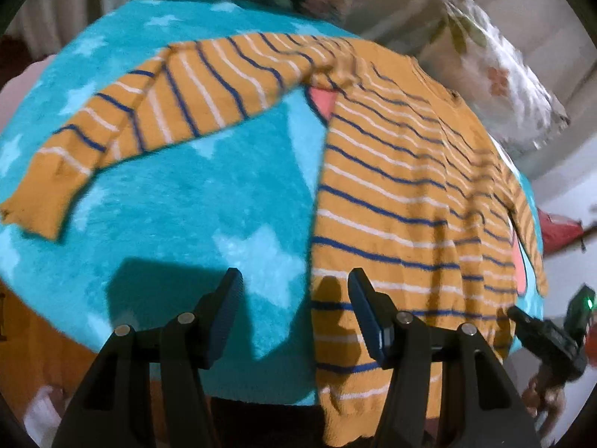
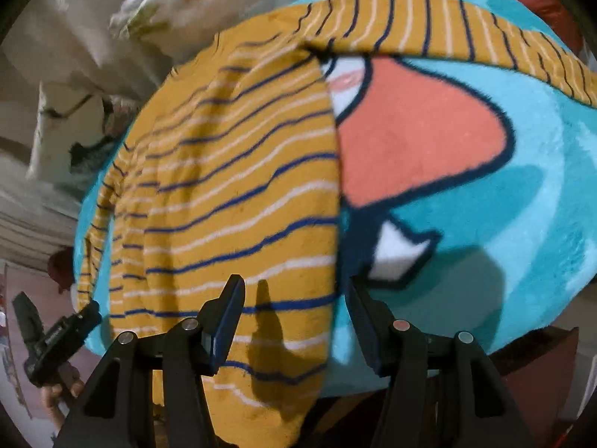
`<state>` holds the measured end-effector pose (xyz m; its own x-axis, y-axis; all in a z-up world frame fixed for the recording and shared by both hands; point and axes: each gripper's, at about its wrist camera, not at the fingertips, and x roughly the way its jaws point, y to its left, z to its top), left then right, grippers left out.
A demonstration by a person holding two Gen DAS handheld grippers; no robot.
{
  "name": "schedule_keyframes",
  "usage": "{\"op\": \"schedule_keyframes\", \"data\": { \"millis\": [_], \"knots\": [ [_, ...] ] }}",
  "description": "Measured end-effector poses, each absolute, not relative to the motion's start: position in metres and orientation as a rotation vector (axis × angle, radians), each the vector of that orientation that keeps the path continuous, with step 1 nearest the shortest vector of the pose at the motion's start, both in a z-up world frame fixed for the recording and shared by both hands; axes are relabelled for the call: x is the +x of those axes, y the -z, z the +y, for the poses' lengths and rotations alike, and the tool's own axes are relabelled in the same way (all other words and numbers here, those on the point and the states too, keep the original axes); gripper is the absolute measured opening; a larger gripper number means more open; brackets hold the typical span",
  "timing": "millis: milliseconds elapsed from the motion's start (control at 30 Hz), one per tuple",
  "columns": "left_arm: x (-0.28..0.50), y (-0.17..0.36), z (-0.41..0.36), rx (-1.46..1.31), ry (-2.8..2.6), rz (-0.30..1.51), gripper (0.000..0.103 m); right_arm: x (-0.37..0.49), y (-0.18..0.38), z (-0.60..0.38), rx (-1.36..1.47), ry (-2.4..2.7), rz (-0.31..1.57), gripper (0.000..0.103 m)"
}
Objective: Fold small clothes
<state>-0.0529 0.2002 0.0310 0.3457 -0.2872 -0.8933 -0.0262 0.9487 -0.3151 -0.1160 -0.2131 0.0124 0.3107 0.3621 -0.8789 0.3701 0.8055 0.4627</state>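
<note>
A mustard sweater with blue and white stripes lies flat, one sleeve outstretched.

No text, label, brand or number can be read in either view. The striped sweater carries only stripes, and the star-patterned blanket shows only stars and a cartoon figure, no lettering.

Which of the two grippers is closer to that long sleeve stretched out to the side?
Left. The left gripper sits at the hem edge below the outstretched sleeve; the right gripper straddles the sweater's opposite hem edge.
</note>
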Motion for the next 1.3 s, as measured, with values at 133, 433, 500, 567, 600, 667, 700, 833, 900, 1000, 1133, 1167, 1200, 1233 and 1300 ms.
{"op": "schedule_keyframes", "data": {
  "millis": [133, 433, 500, 567, 600, 667, 700, 833, 900, 1000, 1133, 1167, 1200, 1233, 1300],
  "knots": [
    [-0.044, -0.019, 0.185, -0.272, 0.324, 1.256, 0.058, -0.122, -0.010, -0.203, 0.673, 0.060, 1.278, 0.061],
    [-0.040, -0.006, 0.170, -0.430, 0.546, 1.276, 0.037, -0.124, -0.007, -0.170, 0.934, -0.120, 1.274, 0.062],
    [-0.049, -0.003, 0.173, -0.485, 0.537, 1.279, 0.037, -0.125, -0.009, -0.160, 0.890, -0.117, 1.275, 0.062],
    [-0.056, -0.004, 0.173, -0.484, 0.534, 1.282, 0.037, -0.128, -0.013, -0.157, 0.842, -0.125, 1.279, 0.062],
    [-0.062, -0.005, 0.170, -0.477, 0.529, 1.283, 0.037, -0.131, -0.014, -0.158, 0.833, -0.134, 1.280, 0.062],
    [-0.072, -0.007, 0.162, -0.453, 0.511, 1.280, 0.037, -0.136, -0.014, -0.162, 0.841, -0.153, 1.272, 0.059],
    [-0.074, -0.008, 0.157, -0.435, 0.499, 1.278, 0.037, -0.134, -0.013, -0.159, 0.849, -0.155, 1.267, 0.054],
    [-0.078, -0.011, 0.144, -0.328, 0.409, 1.276, 0.008, -0.141, -0.003, -0.177, 0.866, -0.164, 1.288, 0.018],
    [-0.078, -0.008, 0.148, -0.385, 0.355, 1.281, 0.007, -0.138, 0.002, -0.185, 0.903, -0.204, 1.296, 0.016],
    [-0.094, -0.023, 0.153, -0.401, 0.288, 1.231, 0.007, -0.140, 0.001, -0.193, 0.872, -0.253, 1.301, 0.014],
    [-0.129, -0.043, 0.154, -0.391, 0.253, 1.194, 0.007, -0.154, -0.014, -0.199, 0.849, -0.310, 1.293, 0.013],
    [-0.142, -0.046, 0.153, -0.381, 0.240, 1.196, 0.007, -0.162, -0.018, -0.204, 0.846, -0.317, 1.294, 0.013],
    [-0.151, -0.047, 0.150, -0.370, 0.230, 1.199, 0.007, -0.170, -0.021, -0.209, 0.845, -0.319, 1.295, 0.013],
    [-0.157, -0.046, 0.147, -0.362, 0.221, 1.204, 0.007, -0.180, -0.022, -0.215, 0.842, -0.318, 1.301, 0.013],
    [-0.169, -0.033, 0.144, -0.353, 0.178, 1.236, 0.008, -0.194, -0.020, -0.218, 0.823, -0.312, 1.321, 0.013]
  ]
}}
